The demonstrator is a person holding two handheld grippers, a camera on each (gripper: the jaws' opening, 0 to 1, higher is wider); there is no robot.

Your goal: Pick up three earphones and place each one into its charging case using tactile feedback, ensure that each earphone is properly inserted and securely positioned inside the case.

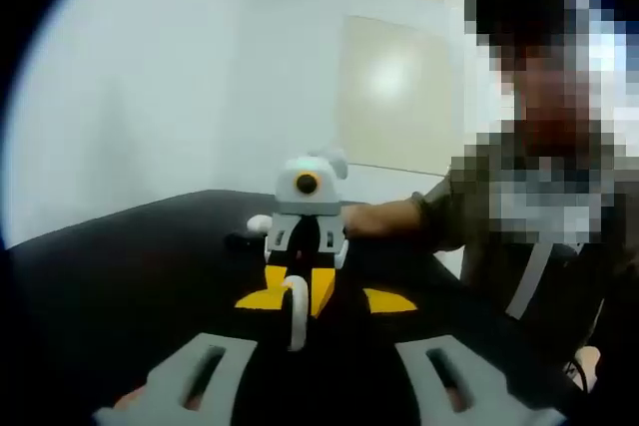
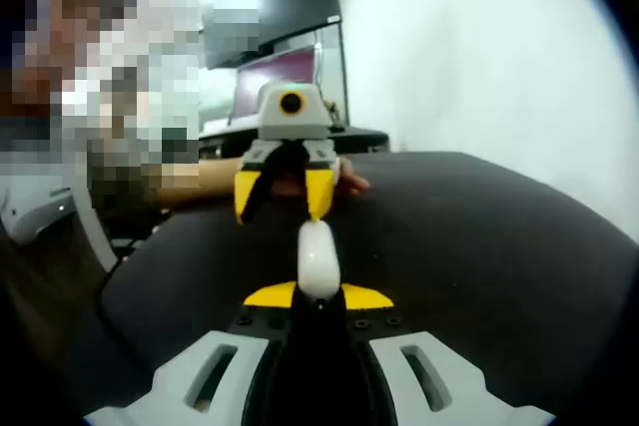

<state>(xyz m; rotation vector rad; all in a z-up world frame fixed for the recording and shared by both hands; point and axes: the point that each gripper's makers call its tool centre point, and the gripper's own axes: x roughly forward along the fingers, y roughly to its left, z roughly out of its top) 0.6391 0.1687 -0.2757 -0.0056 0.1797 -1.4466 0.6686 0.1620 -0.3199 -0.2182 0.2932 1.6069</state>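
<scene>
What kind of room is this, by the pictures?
Probably an office or lab. A black table stands by plain white walls, with monitors on a desk behind, and a person holds the grippers.

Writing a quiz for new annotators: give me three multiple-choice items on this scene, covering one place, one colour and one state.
1. Where is the white earphone?
A. lying on the table
B. in the right claw
C. in a case

2. What colour is the table?
A. black
B. white
C. green

3. The left claw is
A. open
B. shut on the earphone
C. shut on a cloth

Answers: B, the yellow tips pinch it; A, the surface is dark all round; A, its yellow tips stand apart.
</scene>
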